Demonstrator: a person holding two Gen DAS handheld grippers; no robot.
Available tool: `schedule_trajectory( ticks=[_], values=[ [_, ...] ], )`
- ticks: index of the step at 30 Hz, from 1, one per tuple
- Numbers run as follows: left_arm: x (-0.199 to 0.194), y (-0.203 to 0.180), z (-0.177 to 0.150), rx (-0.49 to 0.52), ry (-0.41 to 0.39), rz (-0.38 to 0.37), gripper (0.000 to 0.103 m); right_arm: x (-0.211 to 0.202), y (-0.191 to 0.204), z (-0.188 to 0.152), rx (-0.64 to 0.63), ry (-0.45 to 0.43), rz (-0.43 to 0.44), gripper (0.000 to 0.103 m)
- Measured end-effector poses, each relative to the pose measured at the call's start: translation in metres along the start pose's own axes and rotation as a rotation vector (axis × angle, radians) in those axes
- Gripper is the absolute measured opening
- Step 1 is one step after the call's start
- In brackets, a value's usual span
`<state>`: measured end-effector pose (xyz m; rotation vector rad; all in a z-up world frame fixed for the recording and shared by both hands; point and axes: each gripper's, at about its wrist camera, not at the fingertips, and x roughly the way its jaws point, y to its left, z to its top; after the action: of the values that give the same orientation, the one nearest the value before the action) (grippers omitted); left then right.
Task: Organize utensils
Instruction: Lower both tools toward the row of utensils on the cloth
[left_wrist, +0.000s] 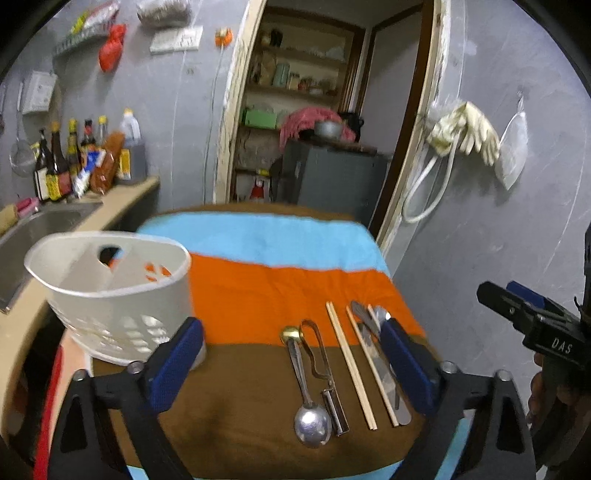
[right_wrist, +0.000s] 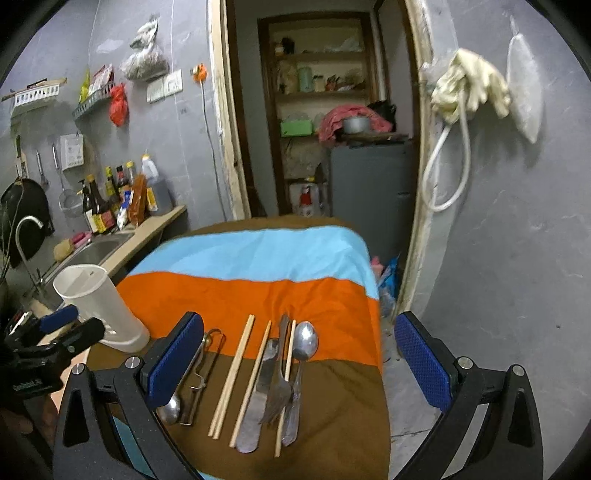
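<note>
A white slotted utensil holder (left_wrist: 110, 295) stands at the table's left; it also shows in the right wrist view (right_wrist: 99, 310). Utensils lie in a row on the striped cloth (left_wrist: 258, 291): a spoon (left_wrist: 308, 402), a peeler (left_wrist: 325, 373), chopsticks (left_wrist: 351, 365), a knife and fork (left_wrist: 373, 354). The right wrist view shows chopsticks (right_wrist: 234, 373), a knife (right_wrist: 258, 391), a fork (right_wrist: 279, 380) and a second spoon (right_wrist: 301, 365). My left gripper (left_wrist: 291, 365) is open above the row. My right gripper (right_wrist: 299, 369) is open above it too.
A sink (left_wrist: 33, 229) and counter with sauce bottles (left_wrist: 70, 158) lie to the left. A doorway with shelves and a grey cabinet (left_wrist: 332, 173) is behind the table. The table's right edge drops to the floor (right_wrist: 402, 387).
</note>
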<state>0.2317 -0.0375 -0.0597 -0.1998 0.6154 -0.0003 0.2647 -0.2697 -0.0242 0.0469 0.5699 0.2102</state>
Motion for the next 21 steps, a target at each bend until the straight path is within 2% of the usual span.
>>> schedule_trajectory(
  ticks=[4, 11, 14, 21],
  values=[
    [0.032, -0.001, -0.01, -0.019, 0.088, 0.015, 0.074, 0.039, -0.012, -0.01, 0.014, 0.077, 0.04, 0.084],
    [0.068, 0.0, -0.02, -0.061, 0.193, 0.077, 0.068, 0.098, -0.025, -0.031, 0.04, 0.198, 0.095, 0.057],
    [0.083, 0.0, -0.025, -0.073, 0.24, 0.077, 0.054, 0.121, -0.029, -0.039, 0.045, 0.239, 0.131, 0.051],
    [0.106, -0.005, -0.031, -0.084, 0.309, 0.062, 0.036, 0.174, -0.031, -0.051, 0.015, 0.329, 0.23, 0.041]
  ],
)
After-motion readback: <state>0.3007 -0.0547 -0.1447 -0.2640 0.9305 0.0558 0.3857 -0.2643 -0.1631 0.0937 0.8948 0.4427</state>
